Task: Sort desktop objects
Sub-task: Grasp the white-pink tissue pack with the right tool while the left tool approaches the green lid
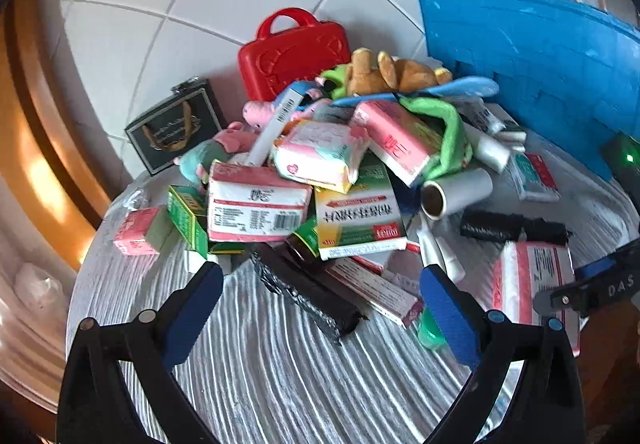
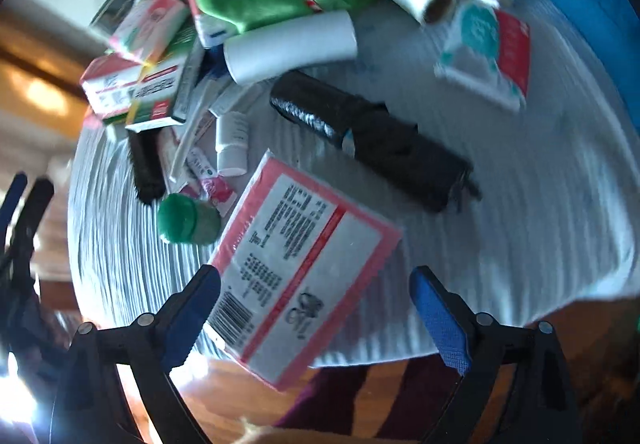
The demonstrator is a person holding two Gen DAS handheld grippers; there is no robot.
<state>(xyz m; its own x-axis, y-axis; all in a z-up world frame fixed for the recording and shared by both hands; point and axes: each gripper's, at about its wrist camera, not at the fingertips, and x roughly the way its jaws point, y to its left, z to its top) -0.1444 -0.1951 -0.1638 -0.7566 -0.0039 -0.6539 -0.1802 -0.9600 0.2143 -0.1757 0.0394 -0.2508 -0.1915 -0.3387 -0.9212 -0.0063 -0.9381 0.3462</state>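
Note:
A heap of objects lies on a round table with a grey striped cloth [image 1: 260, 364]: pink tissue packs [image 1: 256, 200], a green-and-white medicine box [image 1: 358, 220], a black roll [image 1: 308, 292], a white roll [image 1: 456, 192], plush toys [image 1: 392, 74] and a red case [image 1: 294, 48]. My left gripper [image 1: 320, 308] is open and empty, just short of the black roll. My right gripper [image 2: 316, 304] is open, its jaws either side of a pink tissue pack [image 2: 296, 268] that lies at the table's near edge. It also shows at the right of the left wrist view [image 1: 588, 288].
A blue board [image 1: 532, 56] stands at the back right. A black flask [image 1: 176, 124] leans at the back left. A black umbrella [image 2: 376, 136], a green cap [image 2: 188, 220], a white roll [image 2: 288, 44] and a teal-and-red pack [image 2: 488, 52] lie near the right gripper.

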